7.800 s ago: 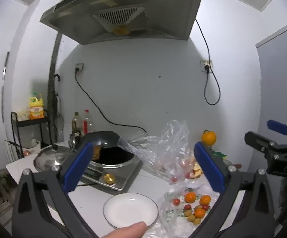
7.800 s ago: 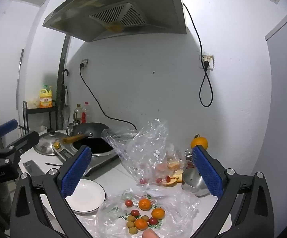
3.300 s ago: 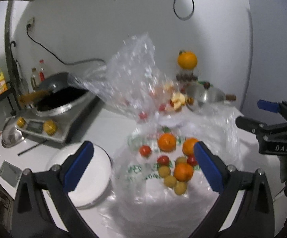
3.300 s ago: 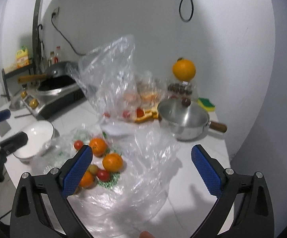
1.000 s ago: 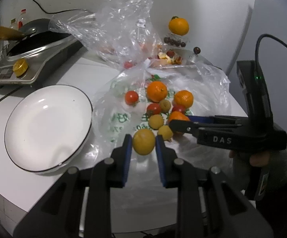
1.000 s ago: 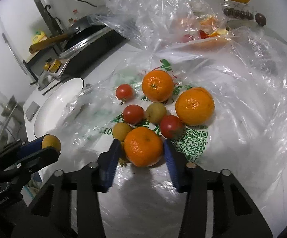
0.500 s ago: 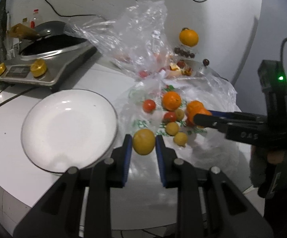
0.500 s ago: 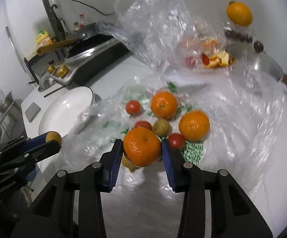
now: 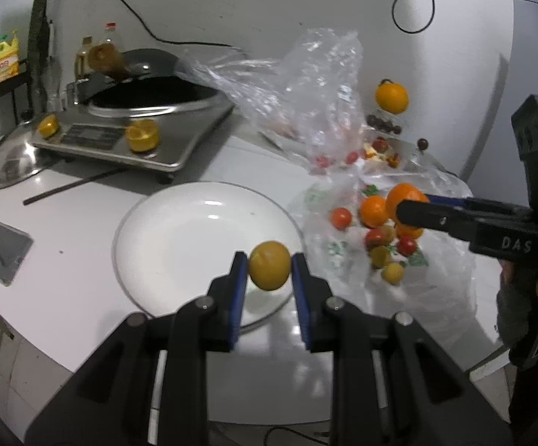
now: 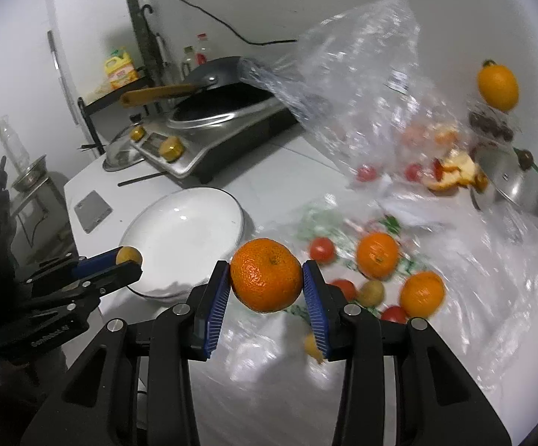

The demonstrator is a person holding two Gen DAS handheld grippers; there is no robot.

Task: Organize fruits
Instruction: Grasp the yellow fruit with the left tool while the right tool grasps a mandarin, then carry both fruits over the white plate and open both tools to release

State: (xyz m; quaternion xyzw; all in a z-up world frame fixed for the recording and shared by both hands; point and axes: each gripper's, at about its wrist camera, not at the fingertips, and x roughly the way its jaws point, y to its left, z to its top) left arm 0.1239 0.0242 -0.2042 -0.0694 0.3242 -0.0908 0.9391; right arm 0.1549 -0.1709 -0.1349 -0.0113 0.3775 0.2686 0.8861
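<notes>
Risk: left gripper [image 9: 269,265] clamps yellow fruit [image 9: 269,264], right gripper [image 10: 266,278] clamps mandarin [image 10: 266,274] (both airborne); early release overshoots plate [image 9: 165,223], frame centre.

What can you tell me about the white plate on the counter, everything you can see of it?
The white plate is round and shallow, glossy like glazed ceramic, with a thin dark line round its rim. It sits flat on the white counter, in front of the cooker and left of the plastic sheet with the fruit. Nothing lies in it. The left gripper holds a small yellow fruit over its near right edge, not touching it as far as shows. The plastic's edge reaches the plate's right rim.
</notes>
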